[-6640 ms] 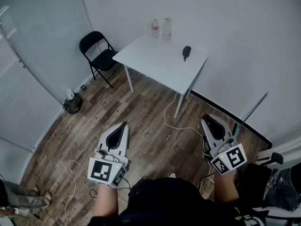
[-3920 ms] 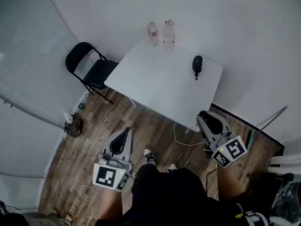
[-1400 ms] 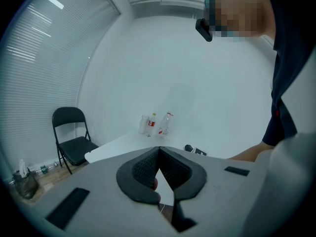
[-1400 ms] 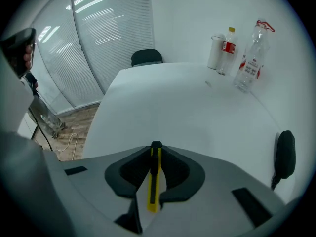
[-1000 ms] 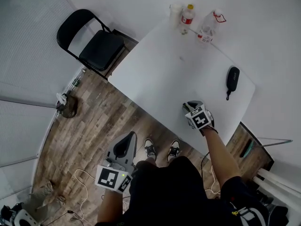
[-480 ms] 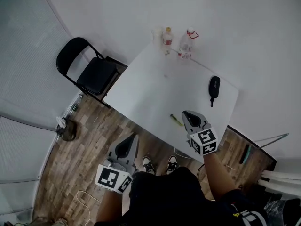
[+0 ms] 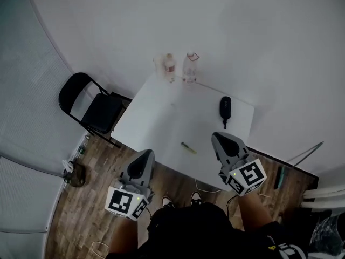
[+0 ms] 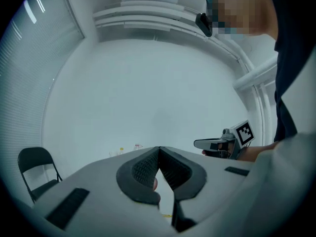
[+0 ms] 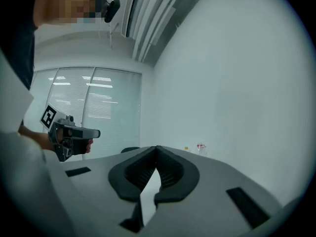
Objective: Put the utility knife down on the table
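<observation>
The yellow utility knife [image 7: 188, 148] lies flat on the white table [image 7: 161, 117], near its front edge, with nothing touching it. My right gripper [image 7: 220, 139] hangs above the table's front right part, to the right of the knife, shut and with nothing between its jaws. My left gripper [image 7: 146, 155] is held at the table's front left edge, shut and empty too. In the left gripper view its jaws [image 8: 158, 149] meet at the tips, and the right gripper [image 8: 217, 143] shows to the right. In the right gripper view the jaws [image 9: 157, 148] meet, with the left gripper [image 9: 74, 132] at the left.
Two bottles [image 7: 190, 66] [image 7: 170, 65] and a cup [image 7: 158, 62] stand at the table's far edge. A black case [image 7: 225, 106] lies at its right side. A black folding chair [image 7: 89, 104] stands left of the table, and a bag [image 7: 75, 172] and cables lie on the wood floor.
The right gripper was low over the table a second ago; it has since risen and drawn back, leaving the yellow knife on the table. The left gripper has risen too.
</observation>
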The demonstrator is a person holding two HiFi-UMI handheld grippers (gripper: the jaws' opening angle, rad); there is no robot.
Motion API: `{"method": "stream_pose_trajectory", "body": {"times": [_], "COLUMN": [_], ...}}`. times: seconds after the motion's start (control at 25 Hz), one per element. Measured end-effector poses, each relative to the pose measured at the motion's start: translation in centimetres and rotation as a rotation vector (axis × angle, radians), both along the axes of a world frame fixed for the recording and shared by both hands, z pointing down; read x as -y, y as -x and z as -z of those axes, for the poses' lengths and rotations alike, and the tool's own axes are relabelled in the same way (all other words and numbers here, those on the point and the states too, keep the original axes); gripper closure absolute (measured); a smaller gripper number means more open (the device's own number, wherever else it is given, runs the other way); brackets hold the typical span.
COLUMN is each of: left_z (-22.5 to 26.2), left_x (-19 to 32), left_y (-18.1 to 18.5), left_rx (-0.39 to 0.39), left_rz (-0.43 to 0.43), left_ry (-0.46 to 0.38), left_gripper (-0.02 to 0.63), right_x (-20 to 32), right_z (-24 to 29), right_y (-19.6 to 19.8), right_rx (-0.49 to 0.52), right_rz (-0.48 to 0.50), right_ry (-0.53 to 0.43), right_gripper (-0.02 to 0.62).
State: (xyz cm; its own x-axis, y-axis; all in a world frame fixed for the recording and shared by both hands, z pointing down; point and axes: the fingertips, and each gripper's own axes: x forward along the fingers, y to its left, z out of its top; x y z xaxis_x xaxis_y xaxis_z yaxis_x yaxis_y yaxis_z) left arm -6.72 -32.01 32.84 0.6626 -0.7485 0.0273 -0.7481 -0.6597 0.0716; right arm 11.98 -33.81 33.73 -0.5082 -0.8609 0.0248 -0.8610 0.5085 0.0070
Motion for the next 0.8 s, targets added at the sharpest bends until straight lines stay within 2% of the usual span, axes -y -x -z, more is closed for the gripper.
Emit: {"method": "stream_pose_trajectory", "body": {"times": [0.2,0.52,0.8], "left_z": [1.6,2.0,2.3], "left_x": [-0.6,-1.0,-1.6], "left_y": [-0.8,0.0,0.7], "left_rx": [0.000,-0.015,-0.005], "left_rz": [-0.005,0.012,0.020], "left_ry": [-0.032,-0.028,-0.041], "left_gripper": [0.588,0.588,0.588], "right_x": [-2.3,-2.6,-2.7], "right_z": [2.4,1.5,1.8], "right_y": [-1.5,-2.0,-0.6], "right_rx": [-0.006,-0.006,-0.010], "right_rz": [-0.031,-0.067,-0.044], "right_ry": [-0.055,-0.007,-0.012], "right_gripper": [0.574,0.574,0.574]}}
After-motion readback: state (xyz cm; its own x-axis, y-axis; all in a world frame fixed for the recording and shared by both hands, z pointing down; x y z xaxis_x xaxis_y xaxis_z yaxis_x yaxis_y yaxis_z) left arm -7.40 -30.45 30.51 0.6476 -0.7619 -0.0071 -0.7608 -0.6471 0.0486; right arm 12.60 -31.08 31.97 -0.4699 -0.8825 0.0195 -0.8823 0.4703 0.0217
